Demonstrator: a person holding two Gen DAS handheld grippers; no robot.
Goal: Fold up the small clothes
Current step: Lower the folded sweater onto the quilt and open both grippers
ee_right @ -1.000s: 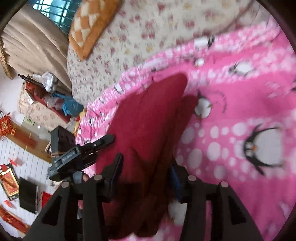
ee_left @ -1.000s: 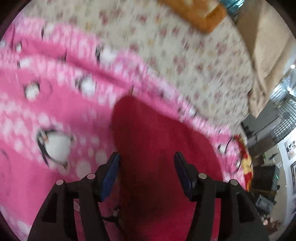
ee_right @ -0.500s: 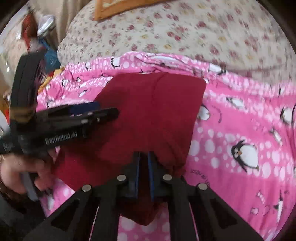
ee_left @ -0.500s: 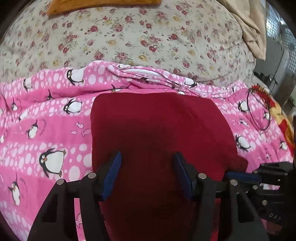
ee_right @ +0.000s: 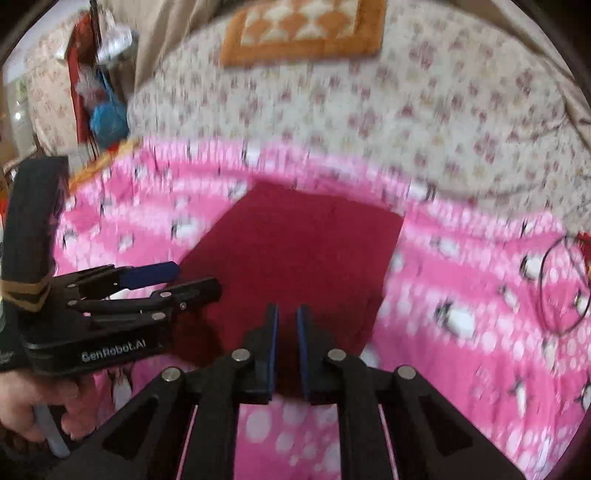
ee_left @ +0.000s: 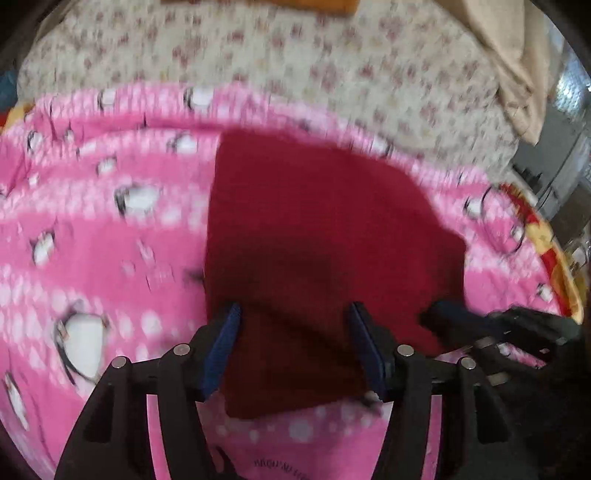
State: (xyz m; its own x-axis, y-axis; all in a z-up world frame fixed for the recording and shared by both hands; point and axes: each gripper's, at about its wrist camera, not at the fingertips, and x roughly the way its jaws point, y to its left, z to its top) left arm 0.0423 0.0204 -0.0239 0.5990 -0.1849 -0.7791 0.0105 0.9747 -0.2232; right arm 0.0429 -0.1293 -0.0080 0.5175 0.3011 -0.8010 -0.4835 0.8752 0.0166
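Note:
A dark red garment (ee_left: pixel 314 229) lies folded flat on a pink penguin blanket (ee_left: pixel 92 240); it also shows in the right wrist view (ee_right: pixel 295 251). My left gripper (ee_left: pixel 295 332) is open, its jaws spread over the garment's near edge, holding nothing. My right gripper (ee_right: pixel 287 332) is nearly shut, with a narrow gap between its pads, over the garment's near edge; no cloth shows between them. The left gripper also shows in the right wrist view (ee_right: pixel 177 280), open at the garment's left edge. Both views are blurred.
A floral sheet (ee_right: pixel 369 110) covers the bed beyond the blanket. An orange checked cushion (ee_right: pixel 303 29) lies at the far end. Beige cloth (ee_left: pixel 517 55) hangs at the right. Room clutter (ee_right: pixel 103 92) stands off the bed's left side.
The right gripper has drawn back and opened slightly from its tight close. The left gripper has pulled back toward the garment's near edge, still open. The garment lies flat.

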